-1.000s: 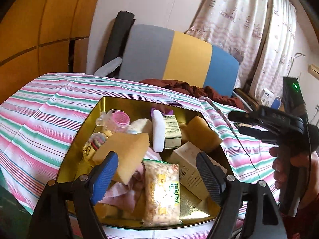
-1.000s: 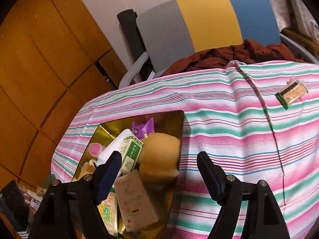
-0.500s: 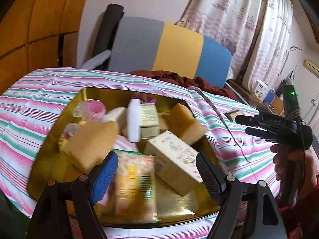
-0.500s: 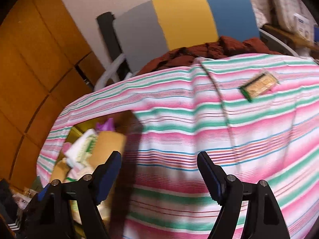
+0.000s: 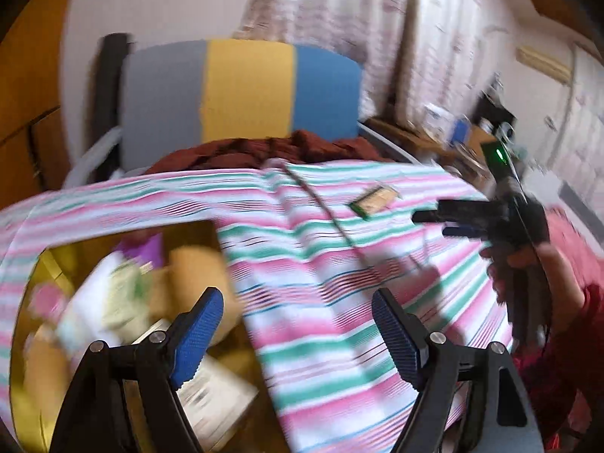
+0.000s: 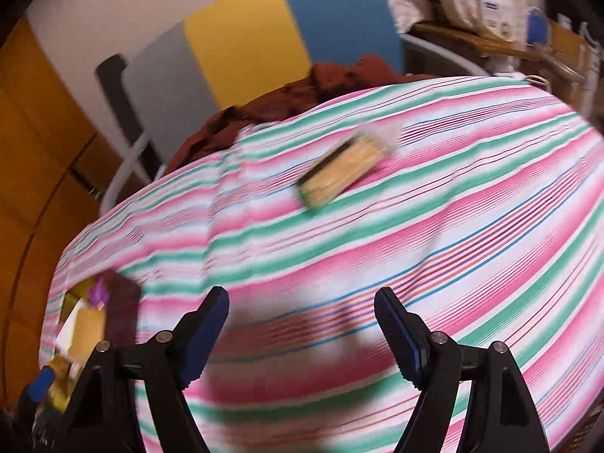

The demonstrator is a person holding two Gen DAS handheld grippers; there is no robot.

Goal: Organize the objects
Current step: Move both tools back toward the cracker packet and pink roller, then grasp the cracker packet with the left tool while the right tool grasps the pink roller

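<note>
A small snack packet [image 5: 373, 202] [image 6: 343, 177] in a clear wrapper lies alone on the striped tablecloth [image 5: 332, 302], ahead of both grippers. At the left, the gold tray [image 5: 49, 260] [image 6: 71, 296] holds several blurred items, among them a pale box [image 5: 215, 392] and a tan sponge [image 5: 196, 264]. My left gripper [image 5: 296, 298] stands open over the tray's right edge and the cloth, with nothing between its fingers. Held in a hand [image 5: 528, 260], my right gripper [image 6: 301, 296] [image 5: 430, 223] hovers over bare cloth short of the packet. Its jaws are opening and hold nothing.
A grey, yellow and blue chair back [image 5: 241, 90] stands behind the table, with a maroon cloth [image 5: 264, 151] heaped on the seat. Cluttered shelves [image 6: 502, 37] and curtains fill the right. Wooden panels [image 6: 30, 143] line the left.
Both views have swung right across the table. The tray has slid to the left edge of each view, and the snack packet now looks nearer and more central in the right wrist view.
</note>
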